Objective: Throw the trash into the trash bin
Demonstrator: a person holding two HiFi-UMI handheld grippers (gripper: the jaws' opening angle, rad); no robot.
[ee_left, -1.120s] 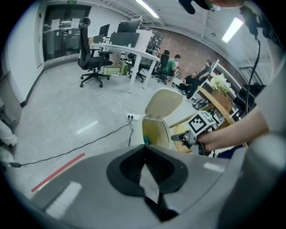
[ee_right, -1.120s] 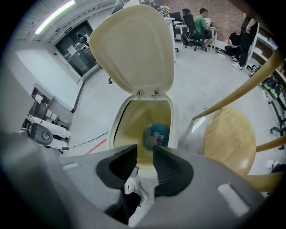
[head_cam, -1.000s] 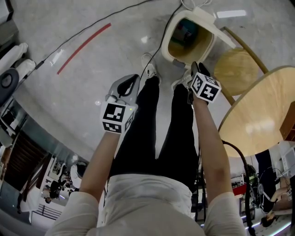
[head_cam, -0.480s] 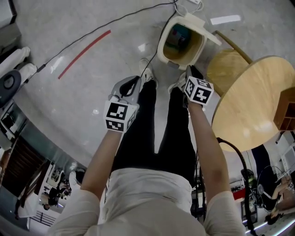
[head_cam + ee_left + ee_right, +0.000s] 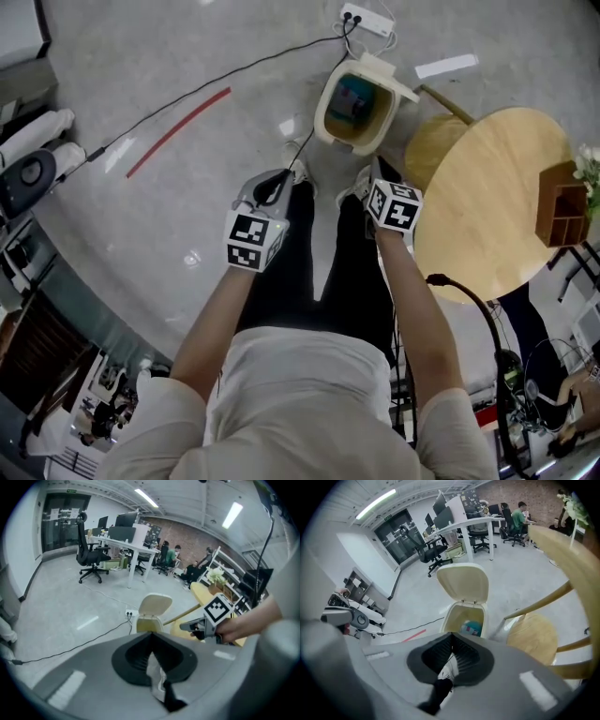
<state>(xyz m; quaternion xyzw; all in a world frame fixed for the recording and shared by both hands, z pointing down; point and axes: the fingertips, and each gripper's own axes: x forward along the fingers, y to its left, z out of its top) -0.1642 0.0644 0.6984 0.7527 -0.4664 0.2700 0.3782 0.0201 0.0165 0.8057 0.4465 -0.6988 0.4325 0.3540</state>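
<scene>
A cream trash bin (image 5: 321, 105) stands on the floor with its lid (image 5: 463, 583) swung up. Teal trash (image 5: 354, 97) lies inside it, also seen as the teal trash (image 5: 471, 627) in the right gripper view. My left gripper (image 5: 276, 185) hangs above my left leg, its jaws shut and empty. My right gripper (image 5: 375, 172) is above my right shoe, just short of the bin. Its jaws have just been closing and now meet with nothing between them. In the gripper views, the left gripper (image 5: 151, 637) and the right gripper (image 5: 452, 638) show only my shoe and trouser leg behind the jaws.
A round wooden table (image 5: 497, 197) stands at the right with a wooden box (image 5: 561, 202) on it. A wooden stool (image 5: 433, 150) sits beside the bin. Behind the bin lie a power strip (image 5: 367, 19) and its cable. A red tape line (image 5: 178, 131) marks the floor at the left.
Both grippers have risen away from the floor, so the bin looks smaller and farther off. More of the round table has come into view.
</scene>
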